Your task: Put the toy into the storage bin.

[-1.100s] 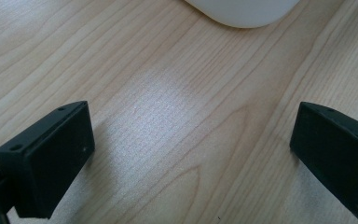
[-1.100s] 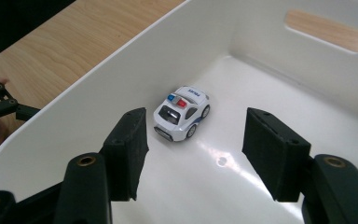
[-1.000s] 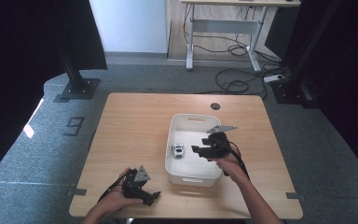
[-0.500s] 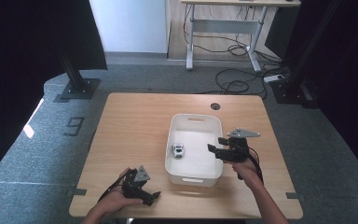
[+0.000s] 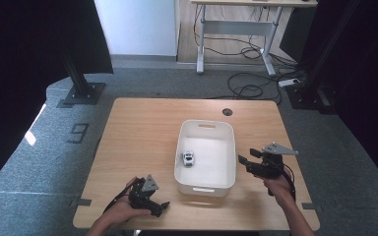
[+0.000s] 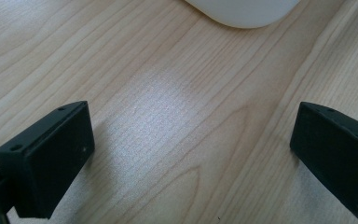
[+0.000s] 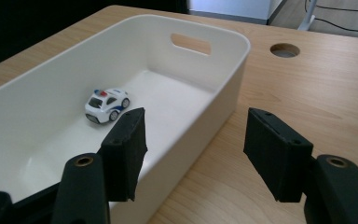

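Note:
A white plastic bin (image 5: 206, 129) stands on the wooden table (image 5: 142, 132), right of centre. A small white toy police car (image 5: 188, 158) lies inside it by the left wall, and it is plain in the right gripper view (image 7: 106, 105). My right gripper (image 5: 244, 163) hovers just outside the bin's right wall, pointing at it, its jaws open with nothing gripped (image 7: 193, 135). My left gripper (image 5: 161, 208) rests near the table's front edge, left of the bin. It is open over bare wood (image 6: 191, 154), with the bin's corner (image 6: 242, 11) ahead.
A round cable hole (image 5: 227, 112) sits in the table behind the bin. Bare wood stretches left of the bin, with a narrower strip on its right. Black stands and a desk with cables are on the floor beyond the table.
My right gripper has moved from above the bin's inside to the right, past its right wall, over the table. The toy car and the left gripper have stayed put.

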Motion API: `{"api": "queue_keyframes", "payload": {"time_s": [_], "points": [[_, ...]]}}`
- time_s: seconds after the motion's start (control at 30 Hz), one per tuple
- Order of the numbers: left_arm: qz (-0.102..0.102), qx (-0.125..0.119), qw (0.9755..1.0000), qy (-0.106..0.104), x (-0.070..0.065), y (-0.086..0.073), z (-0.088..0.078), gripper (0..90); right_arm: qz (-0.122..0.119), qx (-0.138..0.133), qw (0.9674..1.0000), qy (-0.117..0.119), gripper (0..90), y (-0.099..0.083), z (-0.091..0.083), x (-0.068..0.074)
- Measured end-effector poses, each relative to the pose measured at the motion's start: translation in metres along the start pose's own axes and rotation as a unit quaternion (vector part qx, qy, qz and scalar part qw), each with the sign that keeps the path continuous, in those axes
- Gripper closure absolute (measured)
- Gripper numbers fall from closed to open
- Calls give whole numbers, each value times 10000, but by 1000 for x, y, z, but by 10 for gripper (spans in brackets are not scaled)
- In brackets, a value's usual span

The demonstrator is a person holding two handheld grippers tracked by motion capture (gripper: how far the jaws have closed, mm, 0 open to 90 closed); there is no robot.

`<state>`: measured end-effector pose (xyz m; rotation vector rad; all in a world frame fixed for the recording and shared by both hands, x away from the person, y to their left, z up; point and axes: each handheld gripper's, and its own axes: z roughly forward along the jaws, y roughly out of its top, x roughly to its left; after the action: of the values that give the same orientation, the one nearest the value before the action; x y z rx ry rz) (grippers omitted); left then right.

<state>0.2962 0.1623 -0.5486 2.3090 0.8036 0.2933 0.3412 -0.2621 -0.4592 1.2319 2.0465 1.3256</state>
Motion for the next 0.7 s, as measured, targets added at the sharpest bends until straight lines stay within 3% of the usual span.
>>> {"api": "queue_keyframes", "payload": {"time_s": [0.33, 0.7], "points": [[2, 4, 10000, 6, 0, 0, 0, 0, 41, 169, 9996, -225, 374, -23, -13, -20], [3, 1, 10000, 5, 0, 0, 0, 0, 168, 354, 9985, -395, 362, -36, -13, -34]]}}
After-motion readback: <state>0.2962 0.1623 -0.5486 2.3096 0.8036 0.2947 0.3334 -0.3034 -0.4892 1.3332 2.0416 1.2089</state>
